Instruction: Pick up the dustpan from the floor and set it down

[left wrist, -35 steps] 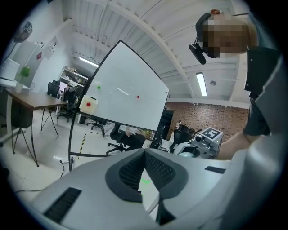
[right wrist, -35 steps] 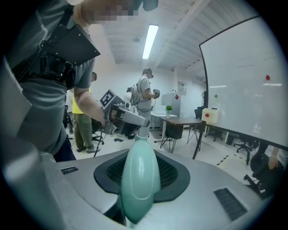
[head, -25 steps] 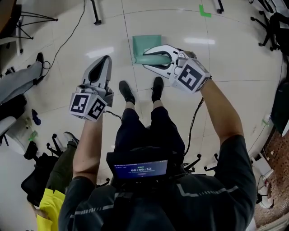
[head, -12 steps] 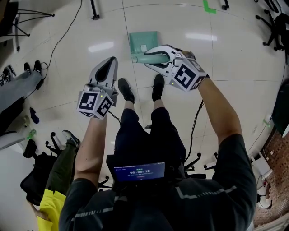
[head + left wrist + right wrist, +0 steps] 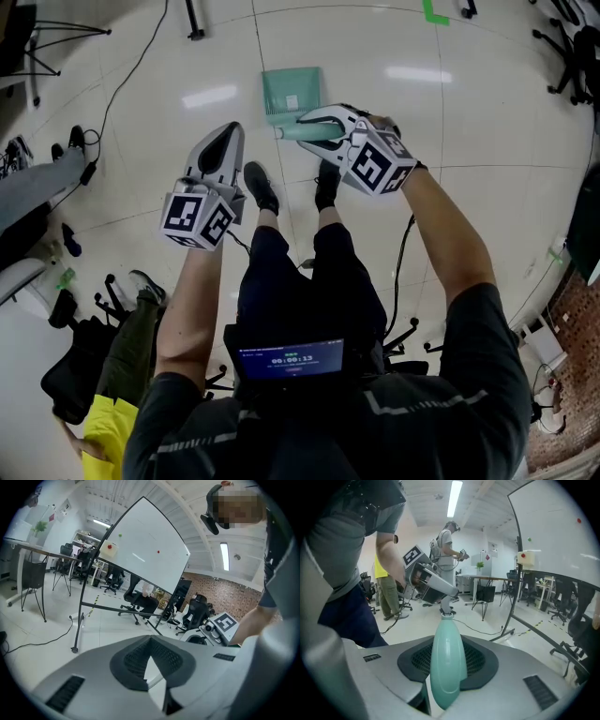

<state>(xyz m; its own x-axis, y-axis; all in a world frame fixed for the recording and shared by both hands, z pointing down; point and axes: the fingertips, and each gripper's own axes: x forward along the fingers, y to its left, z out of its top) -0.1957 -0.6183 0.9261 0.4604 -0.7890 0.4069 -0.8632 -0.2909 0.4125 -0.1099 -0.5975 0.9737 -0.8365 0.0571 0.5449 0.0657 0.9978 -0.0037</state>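
The dustpan (image 5: 292,92) is pale teal, and in the head view its flat pan shows just beyond my right gripper (image 5: 314,127). That gripper is shut on the dustpan's rounded handle (image 5: 447,667), which runs out between the dark pads (image 5: 480,660) in the right gripper view. The pan itself is hidden there. I cannot tell whether the pan touches the floor. My left gripper (image 5: 225,133) hangs to the left of the person's shoes. Its jaws are shut, the pad tips (image 5: 151,641) meet, and nothing is between them.
A whiteboard on a black stand (image 5: 140,550) stands ahead of the left gripper. A cable (image 5: 131,84) trails over the white floor at left, with green tape (image 5: 434,13) and office chairs (image 5: 567,47) farther off. Another person (image 5: 447,545) stands across the room. The person's shoes (image 5: 262,187) are below the grippers.
Both grippers have sunk toward the floor. The dustpan went down with the right gripper and now sits a little farther left and up in the head view.
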